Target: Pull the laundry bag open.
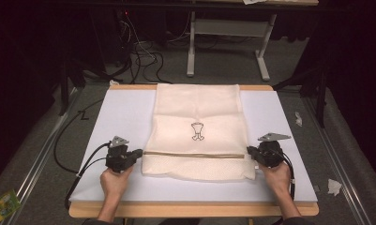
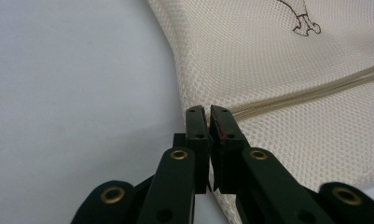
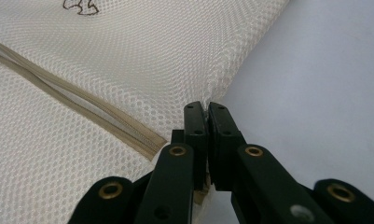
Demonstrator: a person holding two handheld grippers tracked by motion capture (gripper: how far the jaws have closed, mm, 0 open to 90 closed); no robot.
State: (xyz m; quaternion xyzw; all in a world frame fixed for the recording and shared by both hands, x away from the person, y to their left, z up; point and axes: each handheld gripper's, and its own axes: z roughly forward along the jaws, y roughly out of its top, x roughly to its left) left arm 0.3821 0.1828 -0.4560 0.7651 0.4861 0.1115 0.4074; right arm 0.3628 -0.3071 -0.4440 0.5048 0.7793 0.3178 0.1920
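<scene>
My left gripper (image 1: 138,154): held low in my left hand (image 1: 114,180), pointing inward toward my right, jaws pressed together. My right gripper (image 1: 249,152): held in my right hand (image 1: 275,177), pointing inward toward my left, jaws likewise closed. Both forearms enter from the near edge, well apart.

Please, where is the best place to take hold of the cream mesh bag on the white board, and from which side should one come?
Probably at its two side edges, level with the zipper, each claw coming in from its own side. The mesh bag lies flat, so the edges are the only thin parts to pinch. The left claw and right claw are shut on those edges.
</scene>
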